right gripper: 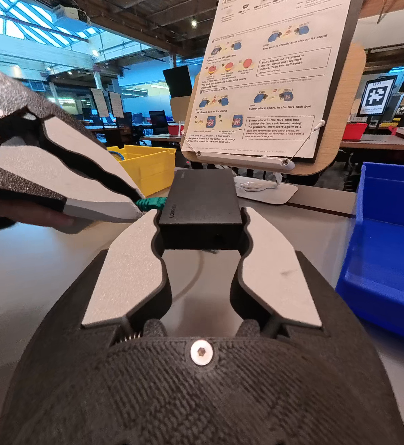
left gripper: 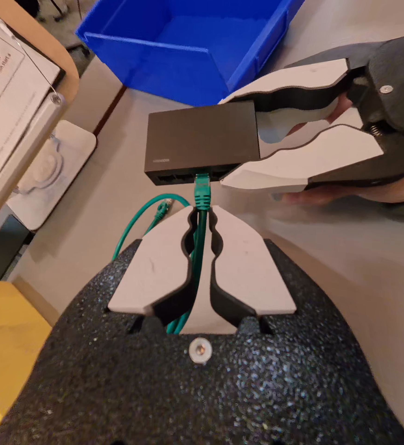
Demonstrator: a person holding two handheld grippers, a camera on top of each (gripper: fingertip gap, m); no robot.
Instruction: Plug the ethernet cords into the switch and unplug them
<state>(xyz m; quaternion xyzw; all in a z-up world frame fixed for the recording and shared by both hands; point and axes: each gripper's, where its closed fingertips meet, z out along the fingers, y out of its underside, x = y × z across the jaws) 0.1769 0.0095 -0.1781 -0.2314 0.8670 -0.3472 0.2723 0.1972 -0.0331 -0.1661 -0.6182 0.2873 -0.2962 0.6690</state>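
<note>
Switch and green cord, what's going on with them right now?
The right gripper is clamped on one end of the black switch, steadying it on the table. The left gripper is shut on the green cord just behind its plug, which sits at a port in the switch's front face; whether it is fully seated cannot be told. The cord's other plug lies loose on the table. A blue bin stands behind the switch.

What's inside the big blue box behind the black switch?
The blue box looks empty: only its bare blue floor and walls show. The front wall hides the nearest bit of floor, and the switch covers a little of the box's front.
</note>
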